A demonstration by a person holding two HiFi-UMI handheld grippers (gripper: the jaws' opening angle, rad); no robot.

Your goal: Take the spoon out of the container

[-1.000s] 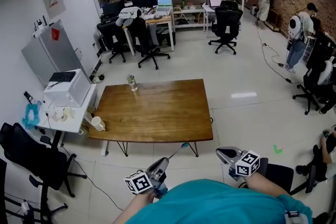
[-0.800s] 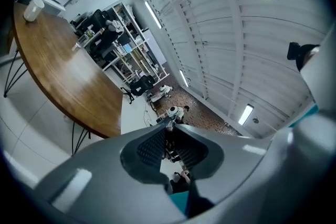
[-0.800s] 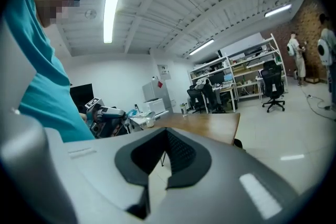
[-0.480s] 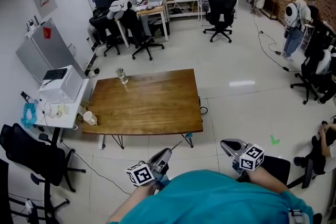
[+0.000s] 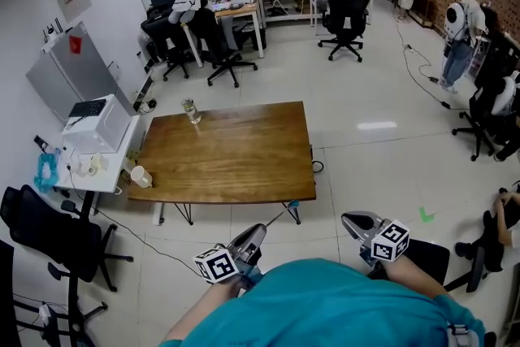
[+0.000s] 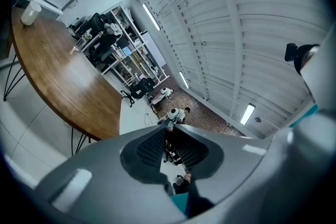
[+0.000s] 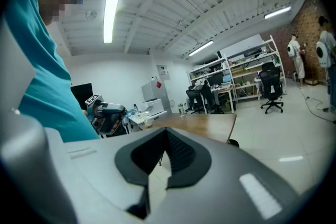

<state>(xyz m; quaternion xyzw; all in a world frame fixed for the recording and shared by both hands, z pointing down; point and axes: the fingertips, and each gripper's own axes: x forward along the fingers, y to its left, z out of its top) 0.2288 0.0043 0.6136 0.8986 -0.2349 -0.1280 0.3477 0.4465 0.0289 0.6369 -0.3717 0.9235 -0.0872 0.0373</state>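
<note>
My left gripper [image 5: 257,232] hangs low in the head view, in front of the teal shirt. It is shut on a thin spoon [image 5: 278,219], which sticks out forward and to the right to a bluish end. In the left gripper view the jaw tips [image 6: 169,127] meet. A small glass container [image 5: 190,110] stands at the far left corner of the wooden table [image 5: 236,158], well away from both grippers. My right gripper [image 5: 351,218] is level with the left one, shut and holding nothing; its tips [image 7: 166,131] touch.
A white cup [image 5: 140,176] stands on a white side table [image 5: 97,175] left of the wooden table, with a black chair [image 5: 49,236] nearer me. Office chairs, desks and shelves fill the back. People stand at the right by the brick wall.
The view has shifted a little, so the table sits slightly further left. Both grippers keep the same pose, and the spoon stays in the left one.
</note>
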